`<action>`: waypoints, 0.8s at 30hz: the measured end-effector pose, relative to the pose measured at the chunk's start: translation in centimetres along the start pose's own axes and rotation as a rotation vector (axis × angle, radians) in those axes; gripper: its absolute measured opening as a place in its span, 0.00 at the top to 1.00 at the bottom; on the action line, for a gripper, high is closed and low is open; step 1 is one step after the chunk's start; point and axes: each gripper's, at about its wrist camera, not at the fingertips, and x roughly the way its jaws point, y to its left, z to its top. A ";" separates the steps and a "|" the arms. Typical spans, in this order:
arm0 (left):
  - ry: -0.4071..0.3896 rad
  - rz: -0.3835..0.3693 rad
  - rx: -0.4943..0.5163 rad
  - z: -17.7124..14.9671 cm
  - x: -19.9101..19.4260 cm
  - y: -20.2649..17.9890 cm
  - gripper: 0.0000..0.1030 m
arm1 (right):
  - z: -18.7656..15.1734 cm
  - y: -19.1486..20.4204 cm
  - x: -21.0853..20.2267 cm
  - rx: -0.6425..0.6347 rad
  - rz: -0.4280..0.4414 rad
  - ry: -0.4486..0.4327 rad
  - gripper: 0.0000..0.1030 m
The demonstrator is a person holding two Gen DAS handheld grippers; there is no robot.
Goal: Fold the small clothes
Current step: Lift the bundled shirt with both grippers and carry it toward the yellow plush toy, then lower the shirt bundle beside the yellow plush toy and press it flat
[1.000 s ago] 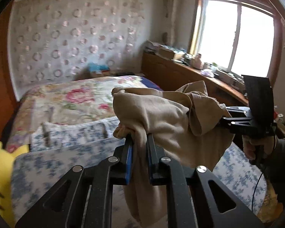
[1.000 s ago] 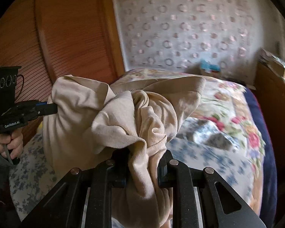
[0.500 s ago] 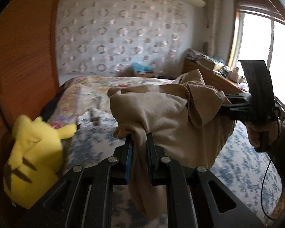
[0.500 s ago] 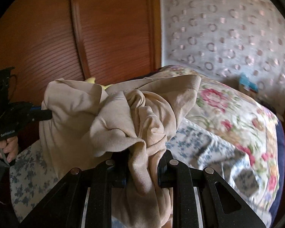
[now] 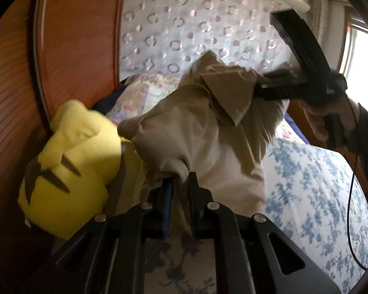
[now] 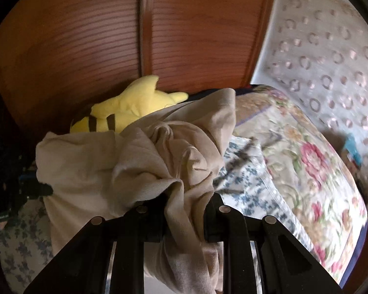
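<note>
**Both grippers hold a beige garment up off the bed**

Left gripper (image 5: pixel 180 186) is clamped on a bunched edge of a beige garment (image 5: pixel 203 137), its two fingers pressed together with cloth between them. Right gripper (image 6: pixel 185 210) is likewise closed on a thick twisted wad of the same garment (image 6: pixel 139 161), fabric spilling down between its fingers. From the left wrist view, the right gripper shows ahead and to the right, held by a hand (image 5: pixel 323 120) in a dark sleeve, with the garment stretched between the two tools and hanging in the air.

Beyond and to the left of the left gripper sits a yellow plush toy (image 5: pixel 71 166), against a wooden panel (image 5: pixel 17 78). Below and to the right lies a bed (image 5: pixel 314 186) with blue flowered bedding.

Judging by the crumpled cloth, the folding has not begun; this looks like the carrying or shaking-out step. The next move likely calls for lowering the garment onto the bed and spreading it flat, which needs grips nearer its corners than these wads.

Hard to make out: what kind of garment it is, where its hems or sleeves lie, and its lower end, which is cut off behind the fingers. Both views are blurred.
</note>
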 end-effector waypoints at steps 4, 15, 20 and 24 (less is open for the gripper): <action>0.035 0.003 -0.035 -1.1 0.5 1.2 0.88 | 1.2 -0.2 2.1 -0.010 0.017 0.021 0.79; 0.070 0.015 -0.040 -1.4 0.8 1.9 0.90 | 4.2 -2.6 4.2 0.239 -0.097 -0.103 0.51; 0.083 0.009 -0.047 -1.3 0.9 2.0 0.90 | 2.6 -2.0 3.4 0.272 -0.166 -0.103 0.47; 0.089 0.006 -0.049 -1.4 1.1 2.2 0.90 | -1.4 -1.5 2.4 0.346 -0.161 -0.075 0.45</action>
